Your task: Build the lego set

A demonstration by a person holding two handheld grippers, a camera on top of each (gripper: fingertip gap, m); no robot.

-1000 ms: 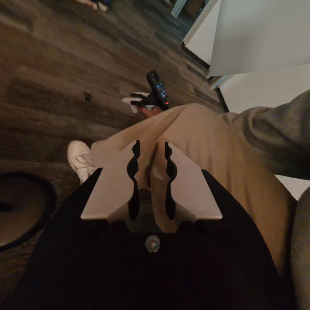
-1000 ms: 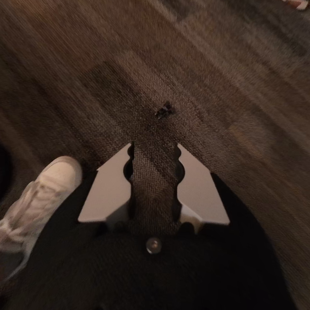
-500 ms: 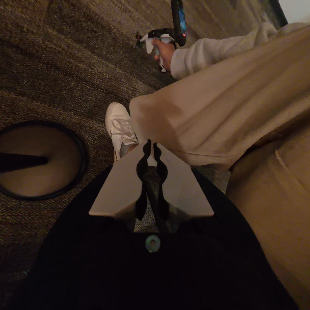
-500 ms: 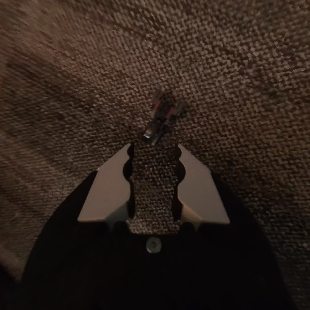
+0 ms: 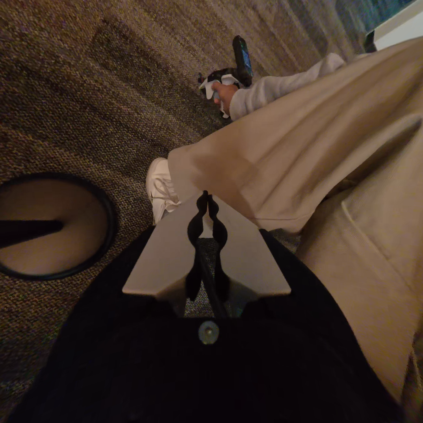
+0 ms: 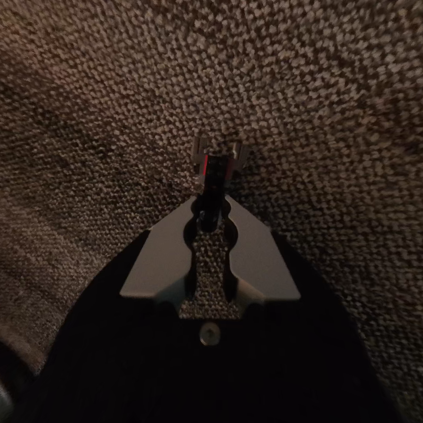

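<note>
Lego piece (image 6: 214, 174): a small dark build with a red stripe and grey winged parts at its far end, lying on the carpet (image 6: 114, 114); its near end reaches in between the tips of the right gripper (image 6: 210, 214).
Right gripper: held low over the carpet, pointing at the piece; the fingers (image 6: 160, 258) stand at a narrow gap with the dark end of the piece between their tips. The picture is blurred, so whether the pads press on the piece cannot be told.
Right gripper from afar: in the left wrist view it shows at top centre (image 5: 207, 85), down at the floor, in a hand (image 5: 223, 96) with a pale sleeve (image 5: 274, 87); a dark device with a lit face (image 5: 242, 60) stands up from it.
Left gripper (image 5: 207, 199): fingers closed, the black tips meeting, nothing between them; it is up in the air, over a leg.
Leg: beige trousers (image 5: 297, 148) fill the right side of the left wrist view; a white shoe (image 5: 161, 187) shows just under the hem, on the carpet.
Round base (image 5: 45, 226): a tan disc with a black rim, on the carpet at left, a dark post rising from it.
</note>
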